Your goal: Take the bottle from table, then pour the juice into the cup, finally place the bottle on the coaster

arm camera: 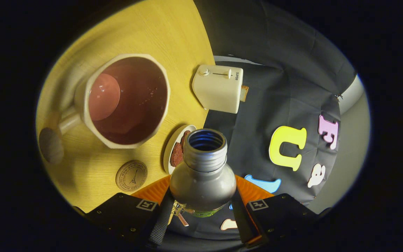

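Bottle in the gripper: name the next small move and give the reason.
Probably swing the bottle toward the coaster and level it. The gripper clamps the bottle, its open mouth is off the cup, and the cup already holds reddish juice.

The gripper point(203, 213) is built from two black housings, each studded with small screws and marked on its inner corner by a square black-and-white tag. Bright orange ribbed panels are seen behind them. Its fingers point(162, 220) are faced with black textured strips.
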`<state>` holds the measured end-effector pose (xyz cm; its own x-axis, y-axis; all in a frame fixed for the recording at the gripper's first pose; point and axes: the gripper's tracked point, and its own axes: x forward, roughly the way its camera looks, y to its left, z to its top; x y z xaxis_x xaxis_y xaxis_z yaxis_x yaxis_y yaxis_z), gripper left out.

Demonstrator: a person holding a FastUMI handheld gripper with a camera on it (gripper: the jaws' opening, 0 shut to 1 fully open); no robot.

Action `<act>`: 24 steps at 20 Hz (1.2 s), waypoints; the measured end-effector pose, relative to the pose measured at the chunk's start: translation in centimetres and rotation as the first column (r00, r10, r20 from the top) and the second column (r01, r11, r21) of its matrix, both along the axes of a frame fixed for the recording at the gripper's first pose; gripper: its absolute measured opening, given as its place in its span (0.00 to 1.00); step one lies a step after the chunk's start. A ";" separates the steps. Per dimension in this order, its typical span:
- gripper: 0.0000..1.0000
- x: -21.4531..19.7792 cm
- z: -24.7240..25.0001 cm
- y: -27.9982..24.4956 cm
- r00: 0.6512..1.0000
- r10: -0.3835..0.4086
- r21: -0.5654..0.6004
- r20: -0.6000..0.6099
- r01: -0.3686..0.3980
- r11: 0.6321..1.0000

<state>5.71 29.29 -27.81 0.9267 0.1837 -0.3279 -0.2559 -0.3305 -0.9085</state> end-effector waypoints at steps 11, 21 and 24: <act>0.79 0.5 0.9 0.6 0.993 0.108 -0.112 0.044 -0.102 0.988; 0.79 0.9 2.2 1.1 0.984 0.162 -0.160 0.079 -0.148 0.976; 0.79 1.3 2.6 1.2 0.981 0.175 -0.173 0.086 -0.158 0.972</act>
